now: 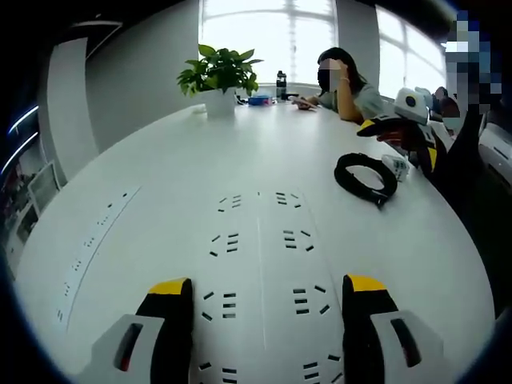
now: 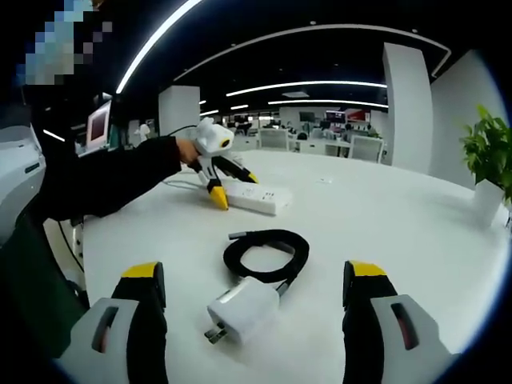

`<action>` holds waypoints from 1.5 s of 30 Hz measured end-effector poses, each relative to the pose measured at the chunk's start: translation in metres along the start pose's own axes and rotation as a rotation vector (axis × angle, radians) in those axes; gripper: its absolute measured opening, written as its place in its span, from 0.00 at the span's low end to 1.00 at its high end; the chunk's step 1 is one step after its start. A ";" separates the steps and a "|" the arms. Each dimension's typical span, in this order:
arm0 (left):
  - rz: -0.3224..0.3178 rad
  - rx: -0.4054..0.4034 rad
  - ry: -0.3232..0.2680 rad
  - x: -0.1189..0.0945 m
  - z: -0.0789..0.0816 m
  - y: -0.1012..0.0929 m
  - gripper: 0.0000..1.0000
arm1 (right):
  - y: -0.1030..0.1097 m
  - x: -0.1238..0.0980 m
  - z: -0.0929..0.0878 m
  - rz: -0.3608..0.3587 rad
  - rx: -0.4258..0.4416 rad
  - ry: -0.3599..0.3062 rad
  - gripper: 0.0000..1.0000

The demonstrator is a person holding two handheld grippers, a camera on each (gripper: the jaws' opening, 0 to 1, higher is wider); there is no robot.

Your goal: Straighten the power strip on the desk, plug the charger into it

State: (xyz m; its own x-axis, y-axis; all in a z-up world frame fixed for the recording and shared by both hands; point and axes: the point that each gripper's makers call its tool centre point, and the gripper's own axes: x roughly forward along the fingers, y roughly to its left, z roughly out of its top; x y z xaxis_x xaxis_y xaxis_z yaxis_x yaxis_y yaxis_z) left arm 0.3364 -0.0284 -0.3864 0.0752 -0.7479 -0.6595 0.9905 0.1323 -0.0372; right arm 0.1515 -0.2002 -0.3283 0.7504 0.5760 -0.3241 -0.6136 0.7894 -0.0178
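Observation:
The white power strip (image 1: 260, 264) lies on the white desk (image 1: 160, 160), running away between my left gripper's (image 1: 268, 284) jaws, which press on its two long sides. In the right gripper view, my left gripper (image 2: 234, 189), held by a hand, sits at the near end of the power strip (image 2: 260, 197). The white charger (image 2: 244, 308) lies prongs toward me, its black cable (image 2: 268, 252) coiled just behind it. My right gripper (image 2: 254, 270) is open, with a jaw on either side of the charger, apart from it. In the left gripper view, the right gripper (image 1: 398, 142) hovers by the cable coil (image 1: 364, 178).
A potted plant (image 1: 220, 76) stands at the desk's far end, where a seated person (image 1: 344, 84) leans beside a dark bottle (image 1: 281, 84). A flat line of small markings (image 1: 96, 232) runs along the desk's left side. The desk's edge (image 2: 88, 264) curves close on the left.

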 end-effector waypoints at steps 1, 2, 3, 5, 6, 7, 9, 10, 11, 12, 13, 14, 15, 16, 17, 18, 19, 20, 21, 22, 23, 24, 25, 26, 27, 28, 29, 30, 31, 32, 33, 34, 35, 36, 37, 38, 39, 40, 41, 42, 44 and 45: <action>-0.001 0.000 0.000 0.001 0.001 0.000 0.77 | 0.000 0.000 0.000 -0.001 0.000 0.000 0.93; -0.002 0.002 0.000 0.002 0.002 0.001 0.77 | -0.001 0.000 0.000 -0.001 0.000 0.000 0.93; -0.003 0.003 0.000 0.003 0.003 0.001 0.77 | -0.001 0.000 0.000 -0.002 -0.001 0.000 0.93; -0.006 0.007 -0.001 0.005 0.005 0.002 0.77 | -0.002 -0.001 0.000 -0.003 0.001 0.000 0.93; -0.006 0.008 -0.002 0.006 0.006 0.002 0.77 | -0.002 -0.001 -0.001 -0.004 0.001 0.000 0.93; -0.010 0.011 -0.001 0.006 0.007 0.001 0.77 | -0.002 -0.002 -0.001 -0.005 0.002 0.000 0.93; -0.012 0.012 0.000 0.008 0.009 0.001 0.77 | -0.003 -0.003 -0.001 -0.007 0.003 -0.002 0.93; -0.011 0.015 -0.003 0.009 0.010 0.002 0.77 | -0.004 -0.003 -0.001 -0.009 0.003 -0.001 0.93; -0.013 0.015 -0.003 0.011 0.012 0.001 0.77 | -0.004 -0.003 -0.001 -0.010 0.003 -0.001 0.93; -0.015 0.017 -0.004 0.011 0.013 0.001 0.77 | -0.004 -0.004 -0.001 -0.011 0.003 -0.001 0.93; -0.016 0.019 -0.003 0.013 0.014 -0.001 0.77 | -0.005 -0.004 -0.002 -0.013 0.004 0.000 0.93; -0.018 0.022 -0.003 0.014 0.015 -0.001 0.77 | -0.005 -0.004 -0.002 -0.014 0.005 0.000 0.93; -0.019 0.023 -0.003 0.014 0.016 -0.001 0.77 | -0.005 -0.005 -0.002 -0.015 0.005 0.000 0.93; -0.021 0.025 -0.003 0.015 0.017 -0.002 0.77 | -0.005 -0.005 -0.002 -0.015 0.005 -0.001 0.93; -0.023 0.026 -0.002 0.016 0.018 -0.002 0.77 | -0.005 -0.005 -0.002 -0.015 0.005 -0.001 0.93; -0.024 0.027 -0.002 0.017 0.018 -0.001 0.77 | -0.005 -0.005 -0.002 -0.014 0.005 -0.002 0.93; -0.025 0.028 -0.002 0.017 0.019 -0.001 0.77 | -0.005 -0.006 -0.002 -0.014 0.006 -0.002 0.93; -0.025 0.030 -0.002 0.018 0.019 -0.002 0.77 | -0.006 -0.006 -0.002 -0.015 0.005 -0.002 0.93; -0.026 0.030 -0.002 0.018 0.020 -0.003 0.77 | -0.006 -0.006 -0.002 -0.017 0.005 -0.002 0.93; -0.028 0.031 -0.002 0.019 0.020 -0.003 0.77 | -0.006 -0.007 -0.002 -0.018 0.004 -0.003 0.93; -0.029 0.032 -0.002 0.020 0.021 -0.002 0.77 | -0.006 -0.007 -0.002 -0.019 0.005 -0.003 0.93; -0.029 0.032 -0.002 0.020 0.021 -0.003 0.77 | -0.006 -0.008 -0.001 -0.020 0.006 -0.004 0.93; -0.029 0.033 -0.003 0.022 0.022 -0.003 0.77 | -0.006 -0.008 -0.001 -0.021 0.005 -0.004 0.93; -0.030 0.034 -0.003 0.023 0.022 -0.002 0.77 | -0.007 -0.008 -0.002 -0.022 0.005 -0.004 0.93; -0.032 0.034 -0.002 0.023 0.023 -0.002 0.77 | -0.007 -0.008 -0.002 -0.023 0.006 -0.003 0.93; -0.033 0.035 -0.003 0.024 0.023 -0.002 0.77 | -0.007 -0.009 -0.002 -0.025 0.006 -0.002 0.93; -0.034 0.037 -0.004 0.024 0.023 -0.002 0.77 | -0.007 -0.009 -0.003 -0.026 0.006 -0.001 0.93; -0.035 0.037 -0.004 0.025 0.024 -0.001 0.77 | -0.007 -0.009 -0.003 -0.027 0.007 -0.001 0.92; -0.035 0.038 -0.004 0.025 0.024 -0.001 0.77 | -0.007 -0.009 -0.003 -0.027 0.009 -0.002 0.92; -0.036 0.039 -0.004 0.026 0.024 -0.001 0.77 | -0.007 -0.009 -0.003 -0.028 0.009 -0.002 0.92; -0.036 0.040 -0.004 0.026 0.024 -0.002 0.77 | -0.007 -0.009 -0.003 -0.028 0.009 -0.002 0.92; -0.037 0.041 -0.003 0.027 0.025 -0.002 0.77 | -0.007 -0.008 -0.003 -0.027 0.008 -0.001 0.92; -0.038 0.041 -0.003 0.027 0.025 -0.003 0.77 | -0.007 -0.008 -0.004 -0.026 0.009 0.000 0.92; -0.039 0.041 -0.002 0.028 0.025 -0.003 0.77 | -0.007 -0.007 -0.004 -0.026 0.010 0.001 0.92; -0.041 0.042 -0.001 0.029 0.026 -0.003 0.77 | -0.006 -0.007 -0.004 -0.025 0.010 0.001 0.92; -0.042 0.043 -0.001 0.030 0.027 -0.003 0.77 | -0.006 -0.007 -0.004 -0.024 0.010 0.001 0.92; -0.044 0.042 0.000 0.031 0.028 -0.003 0.77 | -0.006 -0.006 -0.004 -0.023 0.010 0.000 0.92; -0.045 0.044 0.000 0.032 0.028 -0.002 0.77 | -0.005 -0.006 -0.004 -0.023 0.011 0.000 0.92; -0.046 0.045 0.000 0.032 0.029 -0.002 0.77 | -0.005 -0.006 -0.004 -0.022 0.011 -0.001 0.92; -0.047 0.045 -0.001 0.033 0.029 -0.002 0.77 | -0.005 -0.006 -0.004 -0.022 0.011 -0.002 0.92; -0.049 0.047 0.000 0.034 0.031 -0.002 0.77 | -0.005 -0.005 -0.004 -0.021 0.011 0.001 0.92; -0.049 0.048 -0.001 0.035 0.031 -0.002 0.77 | -0.005 -0.006 -0.005 -0.021 0.010 0.003 0.92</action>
State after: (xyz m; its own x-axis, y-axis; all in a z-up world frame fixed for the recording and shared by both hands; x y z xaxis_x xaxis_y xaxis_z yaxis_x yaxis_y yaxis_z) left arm 0.3409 -0.0749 -0.3858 0.0265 -0.7533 -0.6572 0.9974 0.0641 -0.0332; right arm 0.1487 -0.2081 -0.3309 0.7626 0.5585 -0.3264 -0.5950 0.8035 -0.0154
